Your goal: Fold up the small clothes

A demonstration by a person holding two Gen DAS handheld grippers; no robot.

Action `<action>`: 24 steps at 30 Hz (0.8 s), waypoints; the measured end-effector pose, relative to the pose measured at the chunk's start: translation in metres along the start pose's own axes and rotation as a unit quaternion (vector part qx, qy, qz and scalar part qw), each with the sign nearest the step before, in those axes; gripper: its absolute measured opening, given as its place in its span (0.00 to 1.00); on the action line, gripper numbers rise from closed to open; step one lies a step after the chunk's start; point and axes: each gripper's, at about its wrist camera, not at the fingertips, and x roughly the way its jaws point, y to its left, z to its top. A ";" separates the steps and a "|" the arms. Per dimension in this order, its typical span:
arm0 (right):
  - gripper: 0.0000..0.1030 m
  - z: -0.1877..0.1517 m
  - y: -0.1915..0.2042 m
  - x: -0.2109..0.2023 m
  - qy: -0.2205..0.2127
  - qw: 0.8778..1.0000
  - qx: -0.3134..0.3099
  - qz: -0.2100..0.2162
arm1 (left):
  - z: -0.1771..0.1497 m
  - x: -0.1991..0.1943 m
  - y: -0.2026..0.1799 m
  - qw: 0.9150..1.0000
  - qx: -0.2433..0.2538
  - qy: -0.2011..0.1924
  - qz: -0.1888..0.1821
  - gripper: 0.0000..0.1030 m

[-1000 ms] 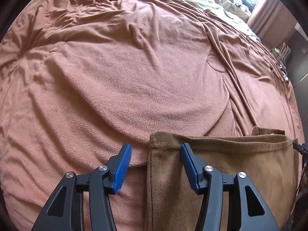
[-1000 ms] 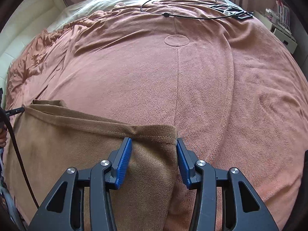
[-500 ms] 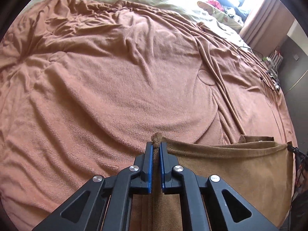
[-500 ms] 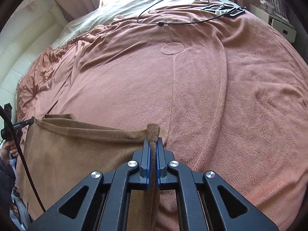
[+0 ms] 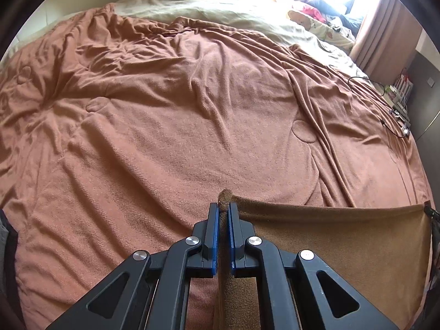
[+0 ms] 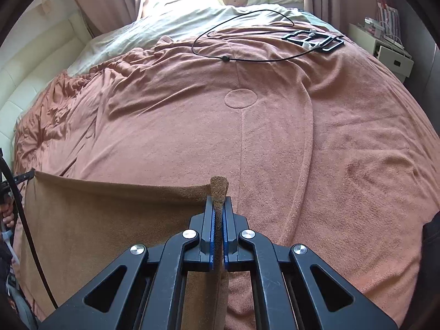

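A small brown cloth hangs stretched between my two grippers above the bed. My left gripper is shut on its left top corner, a tuft of fabric poking out past the blue pads. In the right wrist view the same brown cloth spreads to the left, and my right gripper is shut on its right top corner. The top edge runs taut from one gripper to the other. The cloth's lower part is hidden behind the gripper bodies.
A wide terracotta blanket covers the bed, wrinkled on the far left. A black cable and a black frame-like object lie at the far right. A pale sheet and pillows sit at the head. A white nightstand stands beside the bed.
Both grippers went from open around the cloth's top corners to shut on them. They then lifted, so the cloth's top edge now stretches taut off the blanket.
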 end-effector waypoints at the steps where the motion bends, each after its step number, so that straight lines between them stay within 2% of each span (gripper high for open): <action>1: 0.00 0.003 0.000 0.006 0.004 1.000 0.001 -0.003 | 0.001 0.005 -0.001 1.000 0.001 0.003 0.004 0.06; 7: 0.00 0.006 -0.001 0.051 0.041 0.999 0.003 -0.023 | -0.001 0.046 -0.006 0.998 0.023 0.040 0.047 0.06; 10: 0.01 0.010 0.002 0.057 0.040 0.999 0.000 -0.031 | -0.006 0.059 -0.007 0.996 0.035 0.057 0.062 0.07; 12: 0.06 0.011 0.005 0.055 0.047 0.999 0.002 -0.025 | -0.006 0.056 -0.007 0.996 0.028 0.056 0.061 0.11; 13: 0.13 0.010 0.004 0.053 0.051 0.998 0.004 -0.021 | -0.005 0.054 -0.005 0.996 0.021 0.059 0.056 0.13; 14: 0.25 0.010 0.003 0.050 0.054 0.998 0.005 -0.020 | -0.004 0.051 -0.004 0.996 0.018 0.062 0.057 0.19; 15: 0.34 0.010 0.002 0.045 0.050 0.999 0.004 -0.021 | -0.005 0.047 -0.004 0.996 0.019 0.063 0.062 0.25; 16: 0.47 0.011 0.000 0.039 0.044 0.999 0.003 -0.024 | -0.006 0.042 -0.004 0.996 0.023 0.061 0.066 0.26; 17: 0.50 0.010 -0.001 0.031 0.036 0.999 0.004 -0.025 | -0.007 0.037 -0.005 0.996 0.025 0.058 0.067 0.29; 20: 0.50 0.004 0.000 0.009 0.030 0.999 0.006 -0.019 | -0.014 0.019 -0.007 0.997 0.025 0.052 0.055 0.40; 24: 0.50 -0.011 0.013 -0.019 0.017 0.999 -0.020 -0.030 | -0.026 -0.007 -0.012 0.997 0.034 0.044 0.045 0.41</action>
